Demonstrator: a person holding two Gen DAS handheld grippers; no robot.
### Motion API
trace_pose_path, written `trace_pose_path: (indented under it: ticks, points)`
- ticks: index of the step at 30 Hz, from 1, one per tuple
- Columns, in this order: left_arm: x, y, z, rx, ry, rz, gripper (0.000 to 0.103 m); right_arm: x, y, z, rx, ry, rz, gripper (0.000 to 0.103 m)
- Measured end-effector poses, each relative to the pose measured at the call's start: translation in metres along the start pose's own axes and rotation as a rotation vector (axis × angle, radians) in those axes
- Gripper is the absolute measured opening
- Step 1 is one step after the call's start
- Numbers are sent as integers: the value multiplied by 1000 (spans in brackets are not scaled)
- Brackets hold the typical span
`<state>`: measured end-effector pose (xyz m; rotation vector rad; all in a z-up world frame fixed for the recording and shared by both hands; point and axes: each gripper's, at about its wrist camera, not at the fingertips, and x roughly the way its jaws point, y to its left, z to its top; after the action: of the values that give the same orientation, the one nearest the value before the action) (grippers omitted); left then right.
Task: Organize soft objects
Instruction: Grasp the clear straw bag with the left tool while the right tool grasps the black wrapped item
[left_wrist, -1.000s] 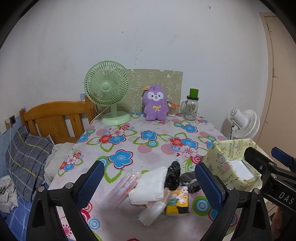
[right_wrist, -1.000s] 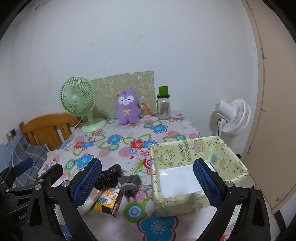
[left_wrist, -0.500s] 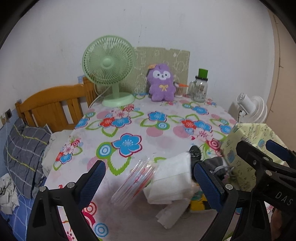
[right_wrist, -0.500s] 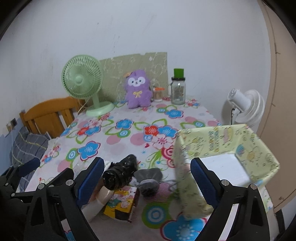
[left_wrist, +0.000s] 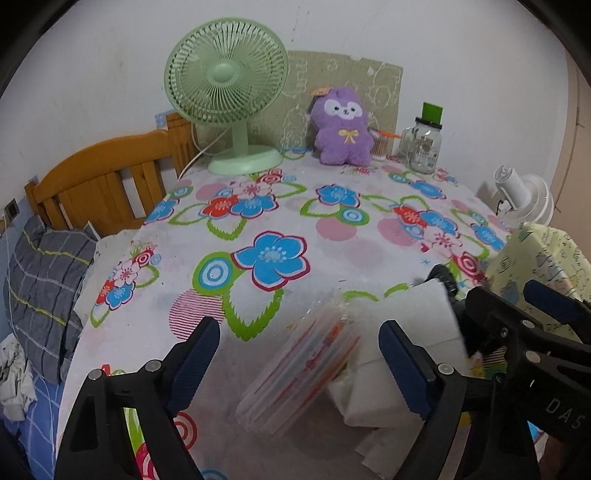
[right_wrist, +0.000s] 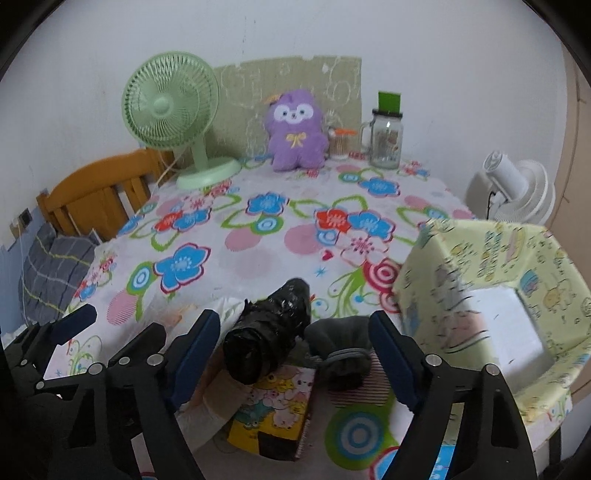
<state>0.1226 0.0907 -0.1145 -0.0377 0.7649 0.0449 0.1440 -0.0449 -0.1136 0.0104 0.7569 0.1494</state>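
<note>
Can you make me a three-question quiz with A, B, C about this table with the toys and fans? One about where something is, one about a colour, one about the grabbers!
1. Where does the purple plush toy sit?
A. inside the yellow-green box
B. at the table's far edge, between the green fan and the glass jar
C. on the wooden chair

2. What colour is the fan standing on the table?
A. green
B. red
C. black

3. How do the jaws of the right gripper stand?
A. clamped on the plush
B. apart, over the black roll
C. shut tight on nothing

Answers: 1 B, it leans by the wall beside the jar. 2 A, cage and base are pale green. 3 B, the black roll lies between them, ungripped.
</note>
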Motion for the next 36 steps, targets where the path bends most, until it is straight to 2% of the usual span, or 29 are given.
trace_pose_path:
  ticks: [7,11,13,17,27,36]
  points:
    - [20,4,-3,-5,35,-5,83,26,3,-2,34,82,18,71]
    - [28,3,-5,0,54,-38,75,39,4,-3,48,121,23,56]
    - [30,2,-5,-1,61,-74,63,44,6,-3,49,131,21,50]
    - [29,-1,-5,-3,60,-120,47,49,8,-4,38,150,20,38]
    - [26,-4,-1,1,49,-112,27,46,6,-3,37,132,12,31]
    - [16,-12,4,32,46,-99,20,28,5,8,38,85,21,31]
